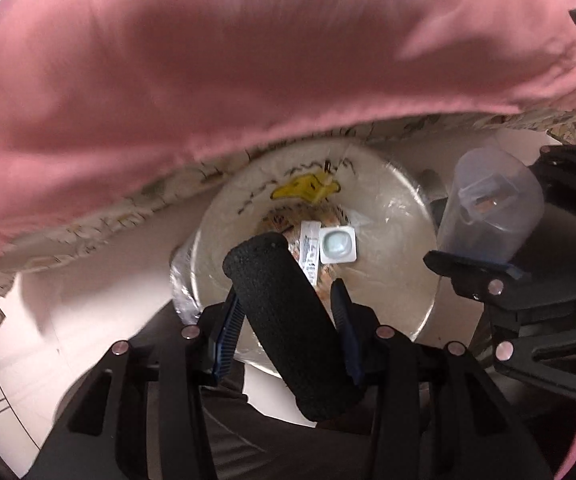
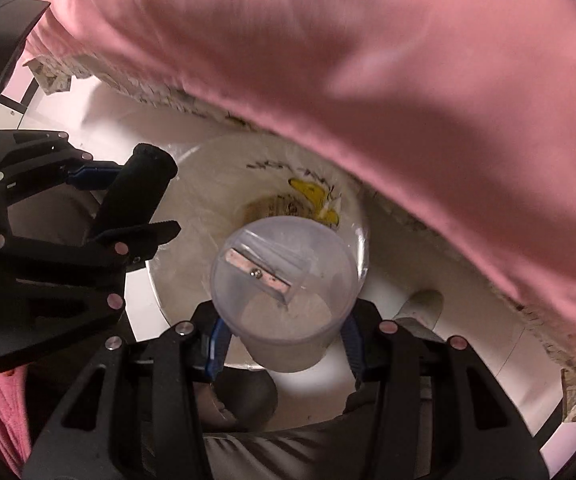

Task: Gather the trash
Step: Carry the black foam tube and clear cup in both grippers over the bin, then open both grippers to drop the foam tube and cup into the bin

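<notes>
The left gripper (image 1: pixel 288 304) is clenched around a black foam cylinder (image 1: pixel 288 320), holding it over a lined white trash bin (image 1: pixel 400 216) directly ahead. To its right, the right gripper (image 2: pixel 284 344) grasps a clear plastic pencil sharpener (image 2: pixel 284 292) above the same bin. Pink bedding (image 1: pixel 248 60) hangs beyond both grippers.

Dim, warm indoor light; pink fabric (image 1: pixel 248 60) motion-blurred; strong fisheye bending, dark vignette at corners; soft focus throughout.
</notes>
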Demonstrator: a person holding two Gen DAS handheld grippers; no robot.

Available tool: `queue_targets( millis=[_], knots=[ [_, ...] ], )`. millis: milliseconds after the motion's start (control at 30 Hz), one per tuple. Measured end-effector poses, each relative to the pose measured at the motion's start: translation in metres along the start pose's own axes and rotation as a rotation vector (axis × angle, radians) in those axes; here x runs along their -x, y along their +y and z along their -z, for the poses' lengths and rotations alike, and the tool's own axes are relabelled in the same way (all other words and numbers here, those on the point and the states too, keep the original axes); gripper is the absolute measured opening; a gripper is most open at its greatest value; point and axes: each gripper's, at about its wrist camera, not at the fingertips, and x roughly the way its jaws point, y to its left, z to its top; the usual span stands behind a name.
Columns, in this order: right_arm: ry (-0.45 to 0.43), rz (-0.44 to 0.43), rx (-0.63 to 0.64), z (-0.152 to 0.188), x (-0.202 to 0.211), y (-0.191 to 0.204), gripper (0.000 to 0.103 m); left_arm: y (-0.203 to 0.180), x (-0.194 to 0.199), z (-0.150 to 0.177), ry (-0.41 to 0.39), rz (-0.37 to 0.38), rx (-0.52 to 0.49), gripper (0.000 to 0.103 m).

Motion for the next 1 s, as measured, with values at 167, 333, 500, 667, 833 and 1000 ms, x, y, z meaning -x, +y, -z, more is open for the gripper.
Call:
queue_targets(
  millis=[167,333,500,667,833,1000],
  knots=[
    [0.039,-0.009,-0.015,0.001,-0.022,0.0,0.048,0.005,-0.022,0.002,0.044,0.022,0.038,0.046],
    [0.073,-0.01,-0.024,0.0,-0.043,-0.003,0.048,0.006,-0.046,0.001,0.076,0.028,0.048,0.046],
    [0.105,-0.011,-0.019,-0.003,-0.06,-0.005,0.048,0.011,-0.069,-0.003,0.12,0.06,0.077,0.046],
    [0.135,-0.032,-0.033,-0.001,-0.076,-0.011,0.048,0.015,-0.091,-0.012,0.148,0.083,0.112,0.046],
    [0.169,-0.083,-0.066,-0.001,-0.1,-0.016,0.048,0.016,-0.111,-0.016,0.184,0.106,0.126,0.047],
    [0.205,-0.096,-0.085,-0.002,-0.118,-0.014,0.048,0.016,-0.123,-0.017,0.214,0.131,0.14,0.047]
  ],
)
